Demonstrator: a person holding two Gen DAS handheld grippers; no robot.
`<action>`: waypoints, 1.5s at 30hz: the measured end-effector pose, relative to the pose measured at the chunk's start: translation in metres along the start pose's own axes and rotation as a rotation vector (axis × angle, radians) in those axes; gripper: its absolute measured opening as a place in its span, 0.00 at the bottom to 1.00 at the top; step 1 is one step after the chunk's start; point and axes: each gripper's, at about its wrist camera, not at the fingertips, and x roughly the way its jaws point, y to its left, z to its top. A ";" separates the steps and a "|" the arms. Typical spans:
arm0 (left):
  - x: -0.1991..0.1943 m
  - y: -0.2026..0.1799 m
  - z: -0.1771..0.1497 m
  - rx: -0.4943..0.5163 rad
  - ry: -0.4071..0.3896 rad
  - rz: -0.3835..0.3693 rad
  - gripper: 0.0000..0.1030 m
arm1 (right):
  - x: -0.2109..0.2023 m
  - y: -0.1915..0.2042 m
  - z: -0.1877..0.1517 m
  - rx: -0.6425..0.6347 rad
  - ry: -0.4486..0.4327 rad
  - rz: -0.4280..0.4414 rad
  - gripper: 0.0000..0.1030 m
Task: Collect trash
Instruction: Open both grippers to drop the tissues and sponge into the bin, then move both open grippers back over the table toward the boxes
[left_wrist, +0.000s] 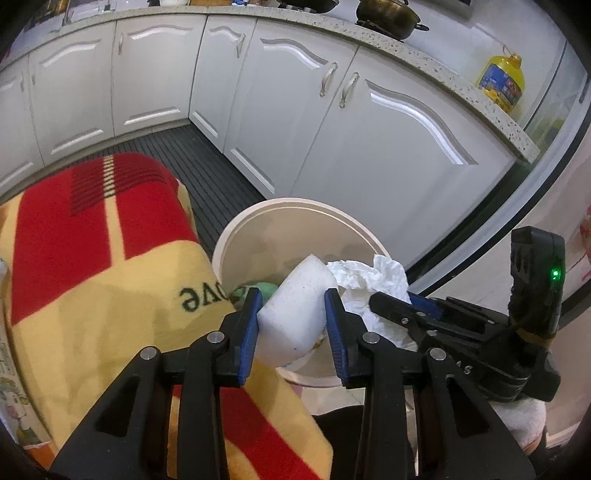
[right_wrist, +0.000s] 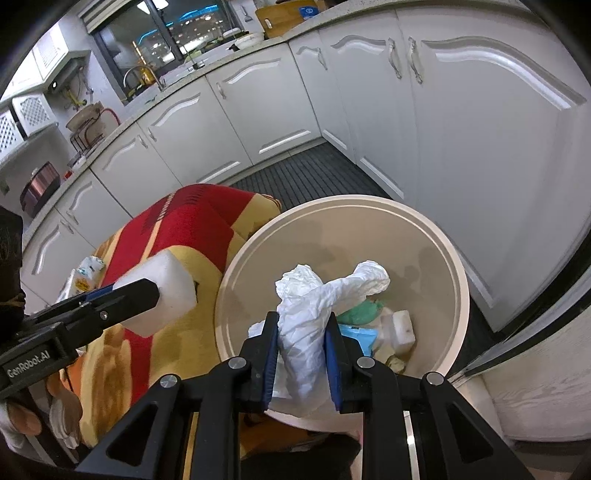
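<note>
Pinching a white sponge (left_wrist: 295, 306), the left tongs (left_wrist: 293, 325) hang beside the bin (right_wrist: 458, 280); right tongs (right_wrist: 301, 354) clamp crumpled paper (right_wrist: 310, 314) over it.

A red-and-yellow blanket (left_wrist: 110, 258) lies beside white cabinets (left_wrist: 332, 122). On the table (left_wrist: 406, 48) stand a pot (left_wrist: 388, 16) and an oil bottle (left_wrist: 502, 81).

bottom of the bin (right_wrist: 456, 295) hidden under trash, blue packet (right_wrist: 360, 338) half covered by white paper (right_wrist: 306, 332), blanket (left_wrist: 92, 266) cut off at the edge
</note>
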 end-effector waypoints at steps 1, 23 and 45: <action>0.001 -0.001 0.000 -0.003 0.001 -0.003 0.36 | 0.003 0.000 0.000 -0.003 0.002 -0.011 0.30; -0.024 -0.002 -0.011 -0.007 -0.026 0.037 0.53 | -0.006 0.003 -0.009 0.013 0.014 -0.024 0.47; -0.114 0.026 -0.060 -0.012 -0.170 0.220 0.53 | -0.048 0.080 -0.013 -0.095 -0.048 0.053 0.62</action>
